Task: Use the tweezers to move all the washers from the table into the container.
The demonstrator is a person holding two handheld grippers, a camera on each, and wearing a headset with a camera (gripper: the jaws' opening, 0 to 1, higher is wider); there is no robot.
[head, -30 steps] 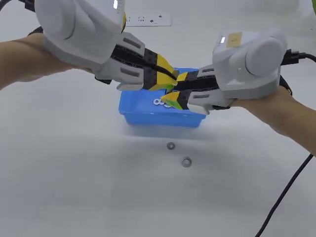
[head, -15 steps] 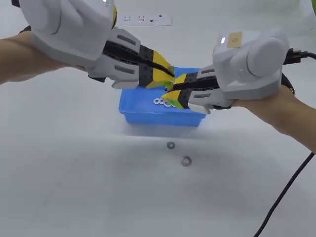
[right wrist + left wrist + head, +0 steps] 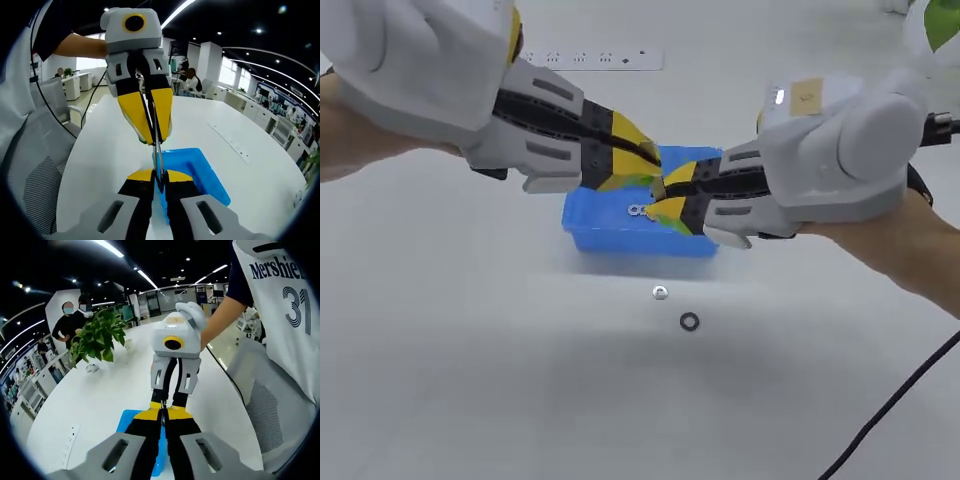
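We pinch the tweezers (image 3: 158,150) with the left hand-held gripper (image 3: 653,166) and right hand-held gripper (image 3: 662,197) over the container (image 3: 588,236). Two washers (image 3: 661,292) lie nearby.

White table (image 3: 470,380) — blue container (image 3: 620,238), two washers (image 3: 689,321), power strip (image 3: 605,59)

Open-plan office: desk rows (image 3: 280,127), ceiling strip lights (image 3: 148,278), potted plant (image 3: 97,337).
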